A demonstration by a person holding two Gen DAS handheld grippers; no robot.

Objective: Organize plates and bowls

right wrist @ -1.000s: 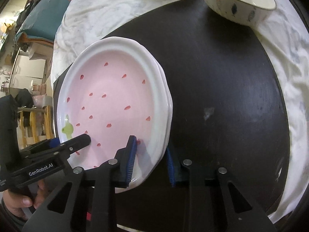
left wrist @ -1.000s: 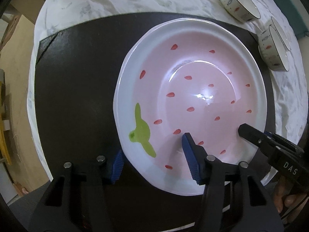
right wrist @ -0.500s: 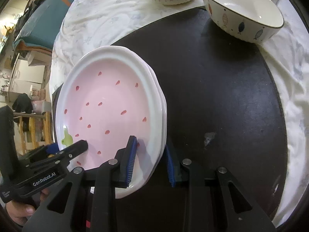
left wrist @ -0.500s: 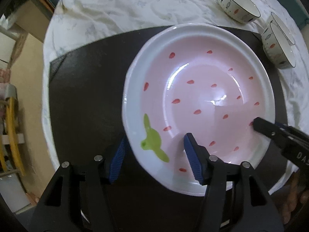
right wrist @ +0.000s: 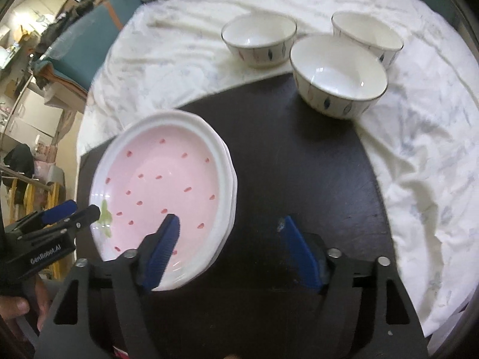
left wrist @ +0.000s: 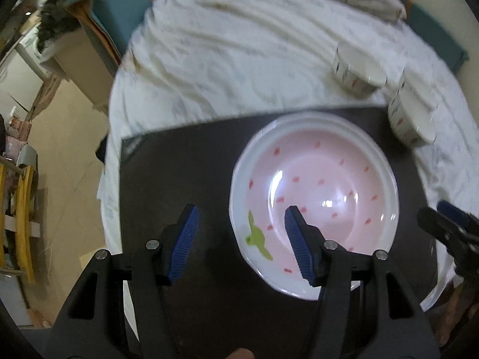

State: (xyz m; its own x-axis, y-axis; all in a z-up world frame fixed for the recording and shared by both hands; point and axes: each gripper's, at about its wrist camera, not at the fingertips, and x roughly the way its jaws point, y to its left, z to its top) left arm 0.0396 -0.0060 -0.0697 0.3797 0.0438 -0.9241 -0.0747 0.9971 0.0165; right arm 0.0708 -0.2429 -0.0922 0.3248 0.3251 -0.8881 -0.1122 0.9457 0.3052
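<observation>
Pink strawberry-print plate (right wrist: 161, 191) sits on top of a stack of white-rimmed plates on the black mat (right wrist: 299, 179), left half of the tabletop. Glazed ceramic: rigid, heavyish as a stack, slick, chips easily. Best hold is probably the rim, one finger above and one below, no squeezing across the glaze. Right gripper (right wrist: 227, 246): jaws have just been opening, now spread wide, nothing between them; left pad hangs over the plate's near edge, right pad over bare mat. Left gripper (left wrist: 239, 242) about half open, empty, one finger over the plate's inner slope, the other over the mat. Neither touches the plate as far as I can tell. Three white bowls with fish-like marks: nearest bowl (right wrist: 338, 74) straddles the mat's far edge, the other two (right wrist: 259, 40) (right wrist: 366, 36) on the white cloth (right wrist: 419, 149) behind. All bowls upright, empty, unstacked. Same fragility; thin rims, so grip a wall near the lip and nest them gently.
</observation>
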